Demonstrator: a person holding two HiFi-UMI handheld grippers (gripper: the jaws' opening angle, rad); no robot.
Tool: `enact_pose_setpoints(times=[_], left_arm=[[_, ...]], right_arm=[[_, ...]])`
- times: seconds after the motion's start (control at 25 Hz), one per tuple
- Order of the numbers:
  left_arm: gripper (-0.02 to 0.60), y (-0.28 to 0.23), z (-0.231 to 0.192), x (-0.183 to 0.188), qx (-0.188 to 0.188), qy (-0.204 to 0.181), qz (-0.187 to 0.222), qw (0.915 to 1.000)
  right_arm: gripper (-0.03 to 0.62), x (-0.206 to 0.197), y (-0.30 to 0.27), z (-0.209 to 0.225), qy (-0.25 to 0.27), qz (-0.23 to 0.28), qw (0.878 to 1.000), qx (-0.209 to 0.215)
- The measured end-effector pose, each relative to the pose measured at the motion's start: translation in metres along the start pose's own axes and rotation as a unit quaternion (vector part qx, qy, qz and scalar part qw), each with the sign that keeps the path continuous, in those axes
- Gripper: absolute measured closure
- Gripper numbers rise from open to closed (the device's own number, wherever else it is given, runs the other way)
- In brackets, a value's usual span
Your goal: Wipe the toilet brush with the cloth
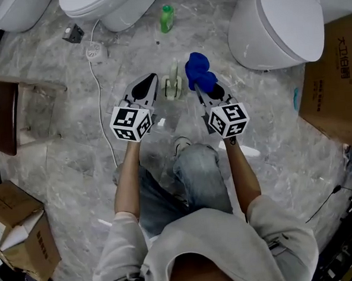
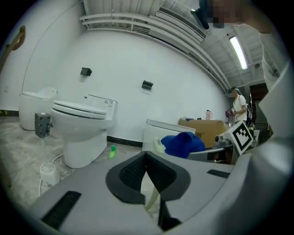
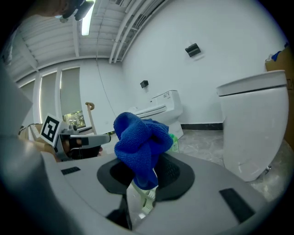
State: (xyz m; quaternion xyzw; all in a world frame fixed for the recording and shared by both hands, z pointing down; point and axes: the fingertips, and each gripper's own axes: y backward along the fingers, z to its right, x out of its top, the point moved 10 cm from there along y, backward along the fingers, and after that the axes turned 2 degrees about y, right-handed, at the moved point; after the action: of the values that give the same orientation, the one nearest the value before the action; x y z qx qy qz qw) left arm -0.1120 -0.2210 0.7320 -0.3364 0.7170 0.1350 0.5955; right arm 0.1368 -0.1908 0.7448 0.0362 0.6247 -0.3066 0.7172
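Note:
The toilet brush (image 1: 173, 83) is pale cream and stands on the marble floor between my two grippers. My right gripper (image 1: 204, 89) is just right of it, shut on a bunched blue cloth (image 1: 198, 70) that sticks out past the jaws. In the right gripper view the cloth (image 3: 140, 144) fills the jaws, and pale brush parts (image 3: 146, 198) show just below it. My left gripper (image 1: 151, 82) sits a little left of the brush, its pads meeting at the tips. A pale strip of the brush (image 2: 152, 196) shows through the gap under those tips.
A white toilet (image 1: 276, 21) stands at the right and another toilet (image 1: 109, 7) at the top left. A green bottle (image 1: 167, 18) is between them. A cardboard box (image 1: 333, 80) is far right. A white cable (image 1: 101, 106) and a chair (image 1: 5, 117) lie left.

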Motion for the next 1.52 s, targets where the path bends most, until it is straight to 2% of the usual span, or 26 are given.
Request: enact_pose_setpoints(times=[0.24,0.48,0.92,1.52], left_arm=[[0.563,0.015,-0.001,-0.045,0.014,-0.01,0.005,0.9998],[0.562,0.038,0.012,-0.056,0.02,-0.015,-0.007,0.9997],[0.561,0.058,0.01,-0.059,0.033,-0.032,-0.013,0.9989],[0.562,0.073,0.01,-0.073,0.041,-0.027,-0.023,0.9985]], right_arm=[[0.479,0.007,-0.013,-0.004,0.012,0.058,0.998,0.013],[0.479,0.026,-0.02,-0.012,0.021,0.074,0.997,0.029],[0.479,-0.025,-0.022,-0.021,0.01,0.027,0.999,0.031],[0.479,-0.107,-0.043,-0.021,-0.004,-0.07,0.997,0.029]])
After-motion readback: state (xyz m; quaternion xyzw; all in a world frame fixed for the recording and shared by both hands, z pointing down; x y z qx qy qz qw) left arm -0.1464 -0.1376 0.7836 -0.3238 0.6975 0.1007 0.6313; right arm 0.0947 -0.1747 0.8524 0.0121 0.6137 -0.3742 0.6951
